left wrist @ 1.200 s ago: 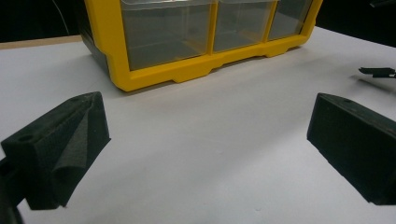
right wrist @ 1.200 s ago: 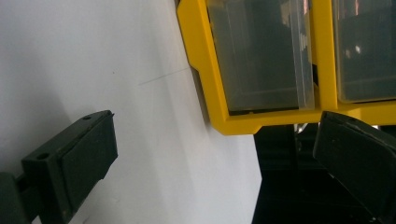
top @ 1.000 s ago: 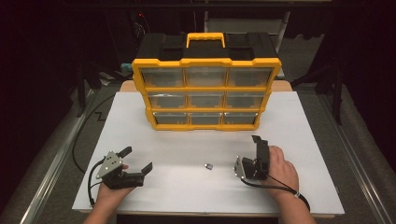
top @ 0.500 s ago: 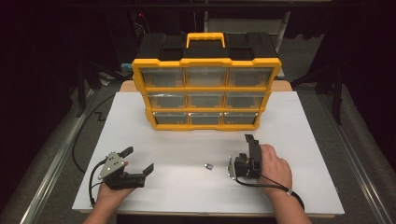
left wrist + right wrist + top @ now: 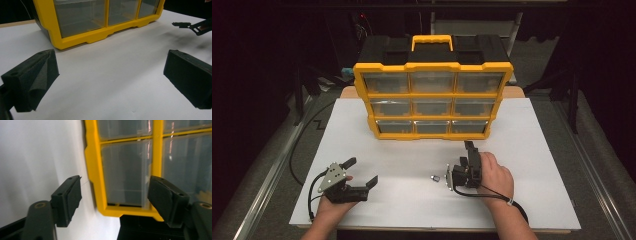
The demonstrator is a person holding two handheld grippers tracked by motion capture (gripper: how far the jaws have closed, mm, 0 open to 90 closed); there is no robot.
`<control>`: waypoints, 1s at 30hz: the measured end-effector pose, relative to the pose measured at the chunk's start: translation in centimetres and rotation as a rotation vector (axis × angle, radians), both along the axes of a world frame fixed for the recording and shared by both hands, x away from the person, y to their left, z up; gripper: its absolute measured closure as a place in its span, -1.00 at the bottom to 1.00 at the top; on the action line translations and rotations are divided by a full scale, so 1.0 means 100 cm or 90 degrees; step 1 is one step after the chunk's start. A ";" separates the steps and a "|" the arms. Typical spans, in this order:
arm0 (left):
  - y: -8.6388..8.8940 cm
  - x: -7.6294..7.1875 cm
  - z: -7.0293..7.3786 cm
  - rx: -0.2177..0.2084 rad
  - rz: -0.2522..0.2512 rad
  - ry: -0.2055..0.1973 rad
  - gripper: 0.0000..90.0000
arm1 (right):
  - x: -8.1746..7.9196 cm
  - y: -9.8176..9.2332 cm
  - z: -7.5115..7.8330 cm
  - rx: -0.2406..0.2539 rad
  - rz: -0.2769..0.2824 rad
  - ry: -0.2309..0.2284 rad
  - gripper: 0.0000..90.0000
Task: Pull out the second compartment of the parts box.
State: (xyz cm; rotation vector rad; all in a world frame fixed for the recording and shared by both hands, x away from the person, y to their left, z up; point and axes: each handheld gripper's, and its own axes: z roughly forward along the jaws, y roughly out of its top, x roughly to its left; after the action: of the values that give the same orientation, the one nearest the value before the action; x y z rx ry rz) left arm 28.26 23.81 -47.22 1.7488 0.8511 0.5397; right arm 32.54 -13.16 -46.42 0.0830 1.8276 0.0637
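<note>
A yellow organizer box (image 5: 432, 100) with clear drawers stands at the back of the white board (image 5: 537, 150). A small metal part (image 5: 434, 178) lies on the board in front of it. My right gripper (image 5: 469, 149) is turned on its side just right of that part, pointing at the box (image 5: 95, 170). Its jaws have just been closing and stand open (image 5: 115, 195) with nothing between them. My left gripper (image 5: 362, 170) rests at the front left, open and empty (image 5: 110, 75), facing the box's lower drawers (image 5: 100, 32). A jaw of the right gripper (image 5: 190, 25) shows far off.
Dark floor and metal rails surround the table. A black cable (image 5: 297, 150) runs along the left side. The box has a yellow handle (image 5: 432, 40) on top.
My right hand has slid left toward the small metal part and its jaws stand narrower than before. The left hand and gripper have kept still.
</note>
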 end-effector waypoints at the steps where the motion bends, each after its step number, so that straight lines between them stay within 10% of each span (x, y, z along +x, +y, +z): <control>1: 0.000 0.000 0.000 0.000 0.000 0.000 -0.99 | 0.001 0.004 0.004 0.003 -0.005 -0.005 -0.34; 30: -0.001 -0.002 0.000 0.001 -0.009 -0.008 -0.99 | 0.018 0.038 0.064 0.013 0.027 -0.104 -0.23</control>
State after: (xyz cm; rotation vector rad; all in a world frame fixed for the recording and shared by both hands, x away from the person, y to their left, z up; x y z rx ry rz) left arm 28.10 23.69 -47.20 1.7498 0.8292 0.5422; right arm 34.32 -9.39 -40.04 0.0526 1.6652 0.1159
